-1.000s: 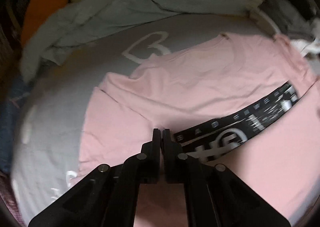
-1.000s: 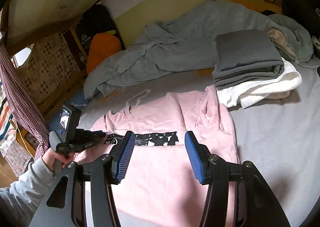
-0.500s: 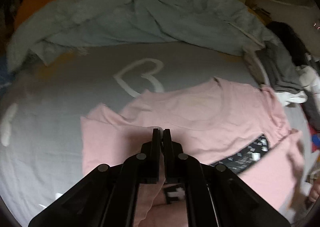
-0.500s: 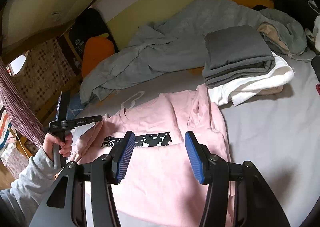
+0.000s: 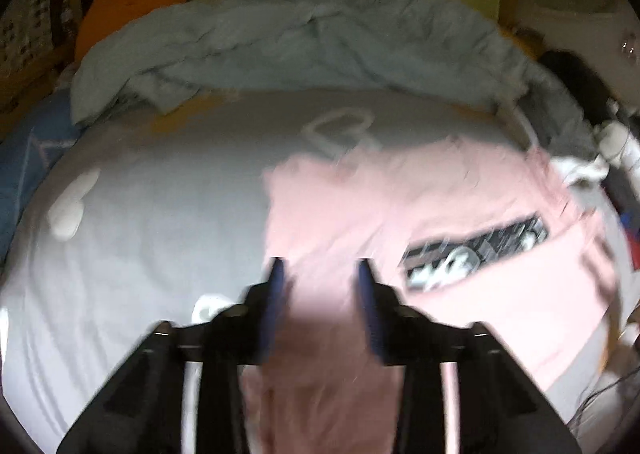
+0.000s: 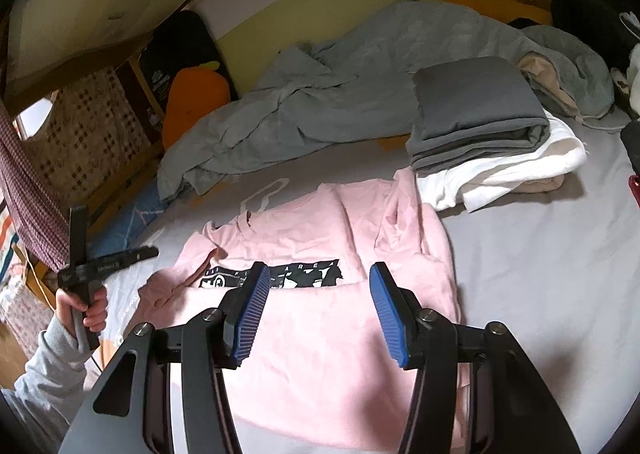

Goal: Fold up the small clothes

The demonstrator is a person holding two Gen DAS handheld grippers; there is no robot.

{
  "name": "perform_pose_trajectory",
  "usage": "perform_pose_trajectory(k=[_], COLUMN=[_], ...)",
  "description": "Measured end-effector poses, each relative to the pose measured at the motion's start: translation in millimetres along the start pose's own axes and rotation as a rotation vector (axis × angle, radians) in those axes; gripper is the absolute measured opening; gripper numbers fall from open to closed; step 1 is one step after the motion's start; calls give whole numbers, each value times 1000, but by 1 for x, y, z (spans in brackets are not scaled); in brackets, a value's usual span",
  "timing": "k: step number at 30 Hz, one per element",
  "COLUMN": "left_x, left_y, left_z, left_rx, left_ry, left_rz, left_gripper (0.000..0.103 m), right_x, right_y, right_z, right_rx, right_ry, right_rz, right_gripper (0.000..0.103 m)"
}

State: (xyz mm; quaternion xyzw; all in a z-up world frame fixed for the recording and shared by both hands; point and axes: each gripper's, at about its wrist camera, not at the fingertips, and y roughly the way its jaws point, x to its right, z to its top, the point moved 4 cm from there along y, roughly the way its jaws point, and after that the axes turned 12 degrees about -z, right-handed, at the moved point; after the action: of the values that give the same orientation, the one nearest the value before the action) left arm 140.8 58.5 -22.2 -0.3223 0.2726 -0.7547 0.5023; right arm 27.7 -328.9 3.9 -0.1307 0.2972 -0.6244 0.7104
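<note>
Pink shirt (image 6: 320,318) spread flat on grey sheet (image 6: 540,274), hem folded up over black print (image 6: 280,274), just beside folded stack (image 6: 480,122).

Left gripper (image 5: 320,274): jaws just opened, nothing pinched, pink cloth seen beneath.

Right gripper (image 6: 316,306): jaws apart, empty, held over shirt.

Shirt judged light, limp, non-slippery, non-fragile. Best taken at sleeve edge or side seam, both layers pinched; sagging expected.

Matt pink cloth shirt (image 6: 320,342), ribbed blue rubbery fingers (image 6: 252,310)

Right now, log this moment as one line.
left gripper: fingers just opened, off shirt | right gripper: open over shirt | sleeve folded in
</note>
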Motion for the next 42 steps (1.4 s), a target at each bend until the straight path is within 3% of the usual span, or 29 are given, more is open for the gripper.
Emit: perform_pose_trajectory(k=[3, 7, 12, 14, 18, 21, 25, 29, 31, 35, 36, 39, 42], left_x=[-2, 8, 4, 5, 7, -8, -50, -101, -114, -122, -122, -123, -129], left_y=[11, 10, 5, -4, -22, -19, 17, 49, 62, 78, 81, 89, 94], left_z=[-36, -63, -66, -60, -37, -12, 23, 43, 46, 50, 51, 57, 63], left_rx=[-74, -71, -53, -24, 64, 87, -5, -41, -41, -47, -51, -46, -11], left_ry=[-48, -18, -51, -55, -40, -83, -219, -423, -501, -566, -563, -525, -456], left_rz=[-81, -62, -74, -82, -48, 0, -62, -75, -151, -273, -269, -216, -123], left_gripper=[12, 12, 12, 15, 54, 56, 56, 48, 42, 42, 40, 1, 1], right_x=[-4, -2, 4, 6, 13, 22, 33, 38, 38, 35, 34, 32, 31], right_y=[1, 3, 7, 5, -5, -9, -8, -10, -11, -8, -6, 4, 8], right_z=[-2, -4, -4, -3, 3, 7, 6, 5, 5, 4, 2, -2, -4], right_rx=[-3, -15, -32, -21, 26, 45, 37, 38, 46, 38, 30, -1, -11], right_ry=[-11, -4, 21, 29, 50, 79, 107, 108, 95, 72, 67, 54, 50], right_rz=[-5, -5, -1, -6, -17, -24, -35, -50, -58, -66, -67, -80, -85], right_gripper=[54, 53, 53, 54, 54, 54, 54, 54, 54, 54, 54, 54, 54])
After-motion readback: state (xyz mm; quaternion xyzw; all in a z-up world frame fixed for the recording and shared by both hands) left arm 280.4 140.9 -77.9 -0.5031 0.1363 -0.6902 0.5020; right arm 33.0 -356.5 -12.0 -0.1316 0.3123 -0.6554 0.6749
